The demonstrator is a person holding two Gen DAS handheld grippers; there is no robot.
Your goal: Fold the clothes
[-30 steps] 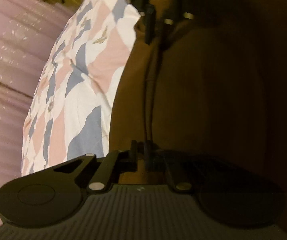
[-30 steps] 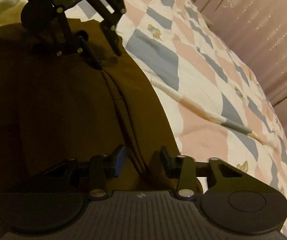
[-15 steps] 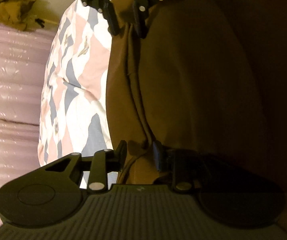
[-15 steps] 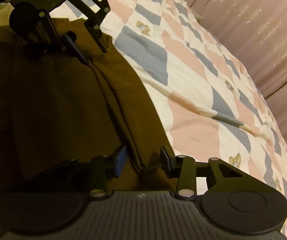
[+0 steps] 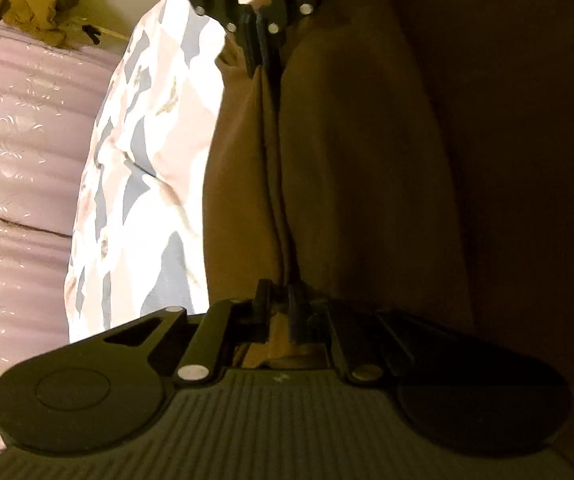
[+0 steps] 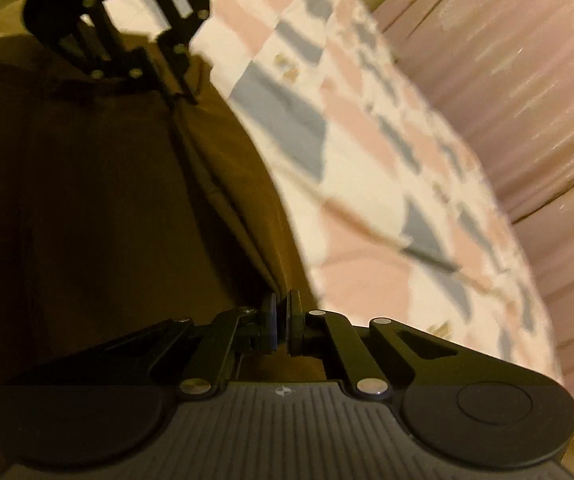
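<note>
A brown garment (image 5: 367, 168) lies on a bed with a pink, grey and white patterned quilt (image 5: 155, 152). My left gripper (image 5: 280, 304) is shut on the garment's raised edge fold. My right gripper (image 6: 282, 320) is shut on the same edge further along; the garment (image 6: 107, 200) fills the left of that view. Each gripper shows at the top of the other's view: the right gripper (image 5: 258, 46) in the left wrist view, the left gripper (image 6: 181, 94) in the right wrist view. The fold runs taut between them.
A pink curtain (image 5: 15, 152) hangs beside the bed and also shows in the right wrist view (image 6: 527, 80). A crumpled tan cloth (image 5: 31, 4) lies at the far end by the wall. The quilt (image 6: 367, 160) lies beside the garment.
Both grippers have closed on the garment's edge fold. The right gripper was open around the fold before and is shut now. The views have tilted and the fold is pulled up.
</note>
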